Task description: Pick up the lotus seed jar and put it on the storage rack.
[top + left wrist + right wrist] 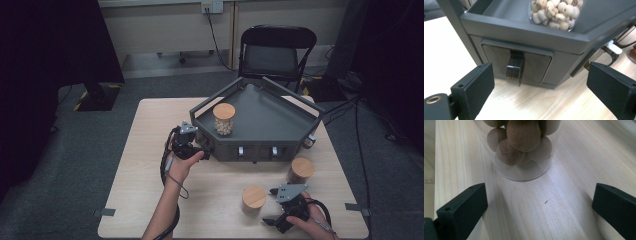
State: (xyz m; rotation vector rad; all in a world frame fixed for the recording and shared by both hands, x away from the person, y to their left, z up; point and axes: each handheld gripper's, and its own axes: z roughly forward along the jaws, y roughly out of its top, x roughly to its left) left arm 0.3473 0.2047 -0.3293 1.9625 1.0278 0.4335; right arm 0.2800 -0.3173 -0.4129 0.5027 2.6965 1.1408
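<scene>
At a pale wooden table [150, 150], I hold my left gripper [196, 151] low against the near left corner of a dark grey tray [265, 125]. Its jaws stand wide apart with nothing between them, aimed at a small dark handle [515, 68] set in a panel on the tray's side wall. Just above that wall, inside the tray, stands a clear jar of pale round seeds [224, 119] under a wooden lid. My right gripper [274, 218] rests near the table's front edge, its jaws also spread wide and empty, facing a clear jar of brown nuts [522, 145] that stands just ahead of them on the bare wood, untouched. A third wooden-lidded jar [301, 170] sits close to the tray's front right corner.
</scene>
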